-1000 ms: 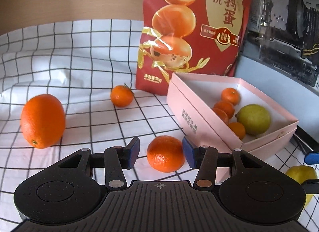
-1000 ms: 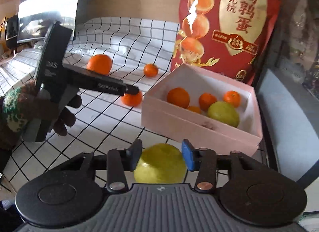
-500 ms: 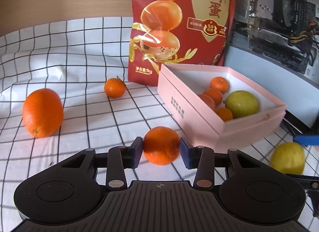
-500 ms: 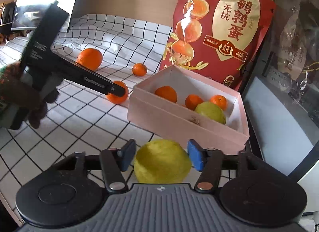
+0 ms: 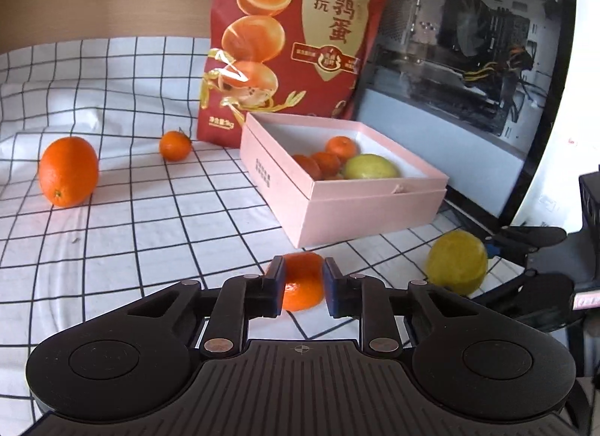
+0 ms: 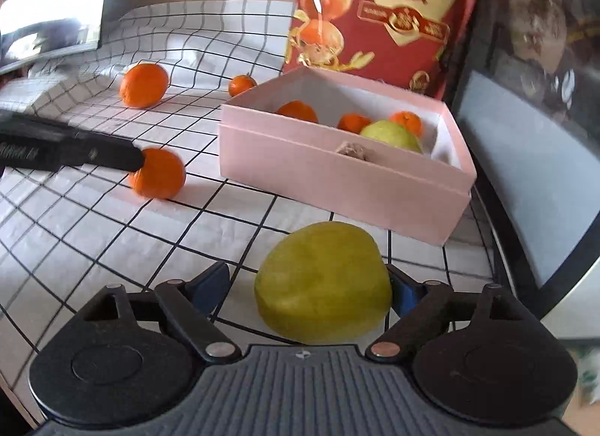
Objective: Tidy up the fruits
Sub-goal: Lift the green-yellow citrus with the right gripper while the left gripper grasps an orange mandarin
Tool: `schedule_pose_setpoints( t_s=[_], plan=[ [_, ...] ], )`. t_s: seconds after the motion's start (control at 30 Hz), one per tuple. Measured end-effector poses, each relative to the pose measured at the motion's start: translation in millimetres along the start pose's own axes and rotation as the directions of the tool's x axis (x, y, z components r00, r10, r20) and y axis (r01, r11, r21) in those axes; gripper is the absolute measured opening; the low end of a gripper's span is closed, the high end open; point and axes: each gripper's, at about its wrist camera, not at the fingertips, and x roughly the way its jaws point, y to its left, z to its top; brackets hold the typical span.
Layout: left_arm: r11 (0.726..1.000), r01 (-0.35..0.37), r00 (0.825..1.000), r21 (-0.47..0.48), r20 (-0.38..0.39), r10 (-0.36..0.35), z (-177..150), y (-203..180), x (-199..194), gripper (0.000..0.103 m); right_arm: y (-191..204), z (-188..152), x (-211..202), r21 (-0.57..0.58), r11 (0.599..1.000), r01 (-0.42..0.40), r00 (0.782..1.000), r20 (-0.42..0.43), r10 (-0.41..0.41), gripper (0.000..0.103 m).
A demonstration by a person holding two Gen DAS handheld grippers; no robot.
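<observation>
My left gripper (image 5: 301, 286) is shut on a mandarin (image 5: 303, 281) just above the checked cloth, in front of the pink box (image 5: 348, 207). From the right wrist view the same mandarin (image 6: 159, 173) sits at the left gripper's fingers (image 6: 112, 158). My right gripper (image 6: 311, 289) is open around a yellow-green fruit (image 6: 322, 282) that touches the right pad; a gap shows on the left. This fruit also shows in the left wrist view (image 5: 457, 261). The box holds several mandarins (image 5: 339, 147) and a green-yellow fruit (image 5: 371, 168).
A large orange (image 5: 68, 171) and a small mandarin (image 5: 174, 145) lie on the cloth at the left. A red snack bag (image 5: 292, 46) stands behind the box. A computer case (image 5: 468, 53) stands to the right, by the table edge.
My left gripper closed on the mandarin and drew back toward the near side of the box. My right gripper opened wider around the yellow-green fruit and tilted.
</observation>
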Motion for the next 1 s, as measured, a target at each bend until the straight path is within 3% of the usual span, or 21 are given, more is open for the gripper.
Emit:
schedule_pose_setpoints(
  t_s=[0.13, 0.3, 0.53, 0.63, 0.87, 0.97, 1.0],
  plan=[
    [0.999, -0.036, 0.999, 0.004, 0.008, 0.036, 0.9, 1.3, 1.2, 0.029, -15.6, 0.1, 6.5, 0.103, 0.993, -0.05, 0.998, -0.032, 0.054, 0.095],
    [0.995, -0.095, 0.995, -0.001, 0.043, 0.095, -0.3, 6.5, -0.9, 0.036, -15.1, -2.3, 9.3, 0.095, 0.995, -0.039, 0.999, -0.035, 0.042, 0.098],
    [0.99, -0.071, 0.996, -0.122, 0.045, 0.077, 5.4, 28.9, -0.2, 0.034, -16.1, -2.7, 9.8, 0.09, 0.995, -0.053, 0.998, -0.035, 0.057, 0.102],
    [0.982, -0.09, 0.993, -0.166, 0.061, 0.102, 5.3, 35.0, -1.0, 0.034, -15.8, -2.1, 10.7, 0.087, 0.995, -0.058, 0.997, -0.037, 0.061, 0.103],
    [0.999, -0.043, 0.999, -0.02, 0.014, 0.044, 5.4, 2.1, 4.0, 0.035, -15.0, -2.4, 10.9, 0.085, 0.995, -0.056, 0.998, -0.036, 0.059, 0.103],
    [0.998, -0.014, 1.0, 0.054, -0.025, 0.015, 1.1, -18.7, 12.5, 0.04, -15.7, -2.5, 11.2, 0.085, 0.995, -0.056, 0.998, -0.035, 0.059, 0.103],
    [0.994, -0.045, 0.999, 0.1, -0.019, 0.047, -1.4, -27.6, 14.1, 0.046, -16.0, -2.6, 11.3, 0.085, 0.995, -0.056, 0.998, -0.034, 0.059, 0.103]
  ],
)
